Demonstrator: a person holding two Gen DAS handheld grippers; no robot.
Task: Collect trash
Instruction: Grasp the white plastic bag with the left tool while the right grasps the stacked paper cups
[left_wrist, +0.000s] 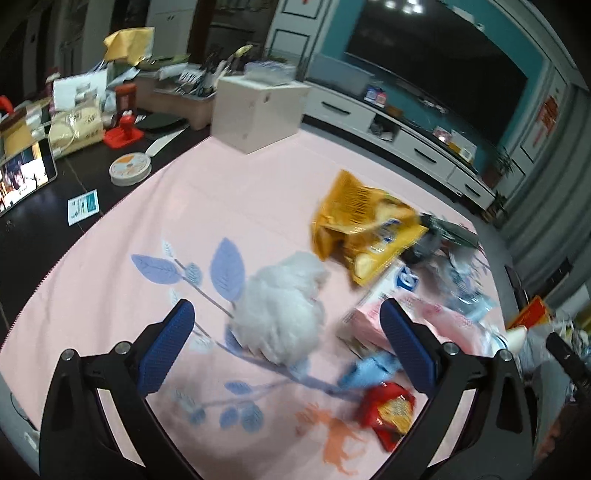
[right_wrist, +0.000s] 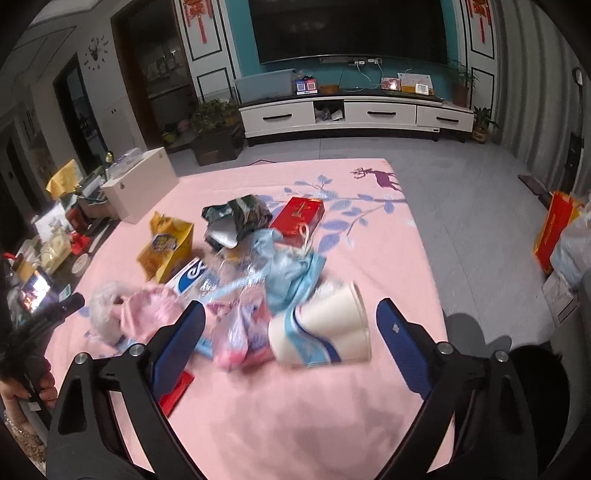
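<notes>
Two hand-held grippers hang angled downward over a pink cloth (right_wrist: 332, 406) spread on a bench and strewn with trash. The left gripper (left_wrist: 286, 350) has its jaws wide with nothing clamped; a crumpled white wad (left_wrist: 282, 314) lies on the cloth between its blue fingers (left_wrist: 166, 350), apart from both. Just beyond the wad lies a yellow snack bag (left_wrist: 364, 229), and near the right finger a small red wrapper (left_wrist: 389, 410) and a pink packet (left_wrist: 369, 317). The right gripper (right_wrist: 290, 354) likewise has its jaws wide, holding nothing; a tipped paper cup (right_wrist: 325, 328) with a blue band lies on its side between the fingers, beside a pink plastic bag (right_wrist: 236, 332). Farther back sit a light blue bag (right_wrist: 291, 273), a dark crumpled bag (right_wrist: 240, 218) and a red box (right_wrist: 297, 218). A person's hand (right_wrist: 22, 384) grips the left tool at the edge of the right wrist view.
</notes>
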